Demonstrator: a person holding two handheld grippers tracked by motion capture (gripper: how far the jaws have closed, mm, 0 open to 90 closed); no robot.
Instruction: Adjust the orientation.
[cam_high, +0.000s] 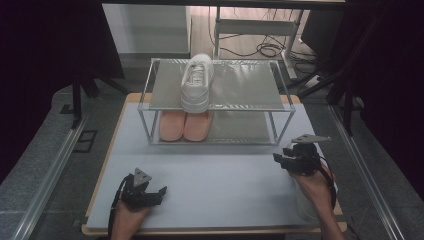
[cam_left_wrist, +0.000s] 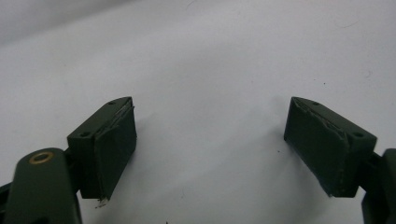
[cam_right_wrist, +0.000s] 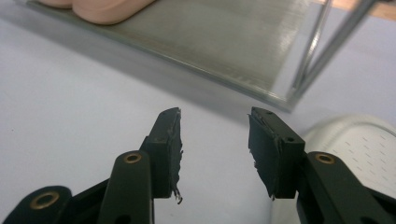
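At the lower right of the high view, the right tool (cam_high: 284, 161) is carried over the bench (cam_high: 220, 180), its jaws part open with nothing between them. In the right gripper view they stand a moderate gap apart over bare white surface, pads (cam_right_wrist: 172, 149) clear of everything. A second white sneaker (cam_right_wrist: 359, 144) is seen just beside the right-hand jaw at the lower right of that frame, its perforated toe rounded toward the camera; in the high view a pale edge of it (cam_high: 306, 207) peeks out beneath the right hand, near the bench's right edge. It is judged to be the thing in hand, waiting beside the rack to join its partner.

Across the middle of the high view, the two-tier metal rack (cam_high: 216, 102) is stood at the back of the bench. One white sneaker (cam_high: 197, 82) is set on the upper shelf, heel toward the camera, left of centre, so that room is left beside it. A pair of pink slippers (cam_high: 184, 125) is tucked side by side on the lower shelf, directly below.

At the lower left, the left tool (cam_high: 161, 192) is held low over the bench, jaws spread wide and empty, as confirmed in the left gripper view; it is judged to be parked out of the way.
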